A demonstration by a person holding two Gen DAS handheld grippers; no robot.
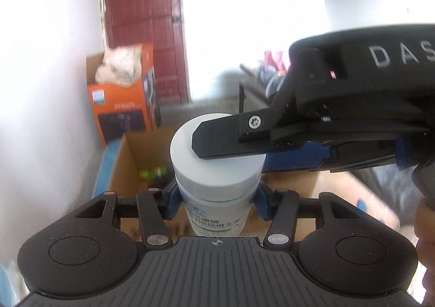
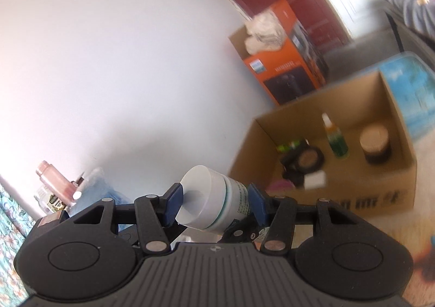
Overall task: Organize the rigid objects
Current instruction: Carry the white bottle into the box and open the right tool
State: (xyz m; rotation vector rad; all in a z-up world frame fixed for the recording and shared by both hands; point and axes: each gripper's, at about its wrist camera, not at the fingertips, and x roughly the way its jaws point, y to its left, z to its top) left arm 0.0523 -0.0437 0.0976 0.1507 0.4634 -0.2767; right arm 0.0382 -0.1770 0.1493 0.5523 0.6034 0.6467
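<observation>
One white-capped pill bottle (image 1: 217, 171); two cardboard boxes: one brown (image 2: 339, 198), one orange (image 2: 285, 76); inside the brown box, one green spray bottle (image 2: 337, 141), one round jar (image 2: 376, 144).

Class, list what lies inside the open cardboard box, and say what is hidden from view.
Inside the cardboard box: a green spray bottle, a dark jar with a tan lid, a round black compact, a small white item and something lime green. The near wall hides the floor nearest us.
</observation>
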